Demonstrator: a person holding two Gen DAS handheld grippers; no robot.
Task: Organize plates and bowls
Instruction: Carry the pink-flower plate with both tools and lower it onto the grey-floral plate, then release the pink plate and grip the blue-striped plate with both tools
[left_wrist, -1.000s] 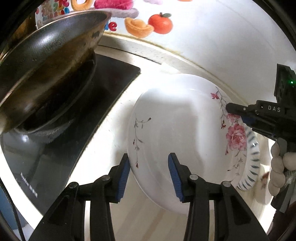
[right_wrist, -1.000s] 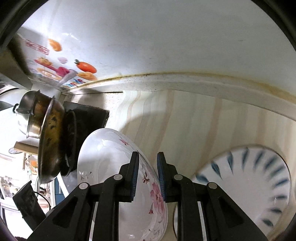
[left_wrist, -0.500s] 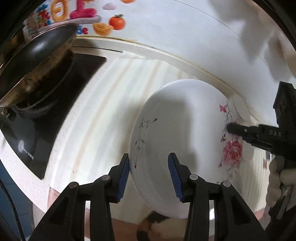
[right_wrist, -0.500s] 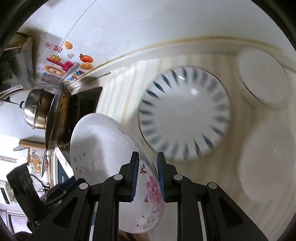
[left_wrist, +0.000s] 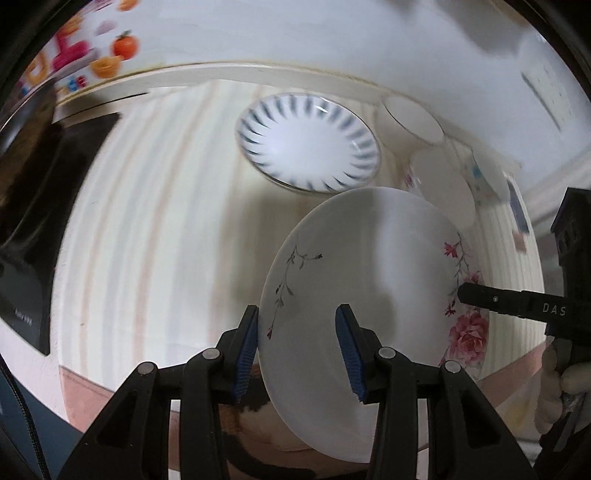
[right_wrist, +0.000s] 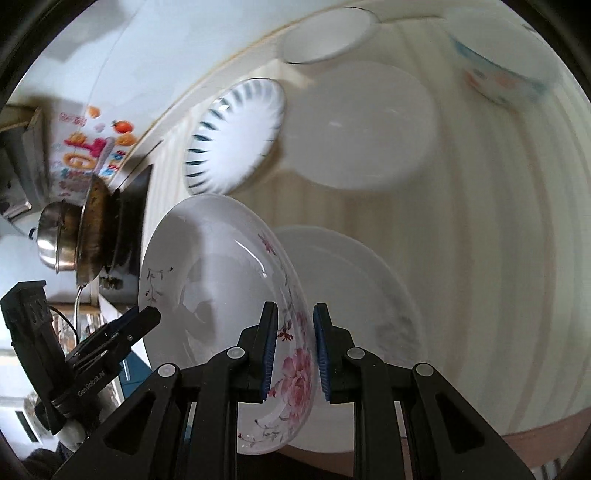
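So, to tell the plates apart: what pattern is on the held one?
White floral plate, pink roses at the rim; clearest from the right wrist.

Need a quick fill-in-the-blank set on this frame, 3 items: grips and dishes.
1. The right gripper is shut on the rim of the ____ plate.
2. The left gripper has its jaws ____, one on each side of that plate's edge.
3. The dish with blue stripes rests on the ____.

Missing: floral; open; counter

Left gripper (left_wrist: 297, 350) black with angular arms, blue ribbed pads (left_wrist: 246, 349), round silver screws, black cable at 8 o'clock, right gripper (right_wrist: 294, 350) matching black with blue pads (right_wrist: 268, 347), white "DAS" lettering, pale gloved hand (left_wrist: 559, 387) at 4 o'clock
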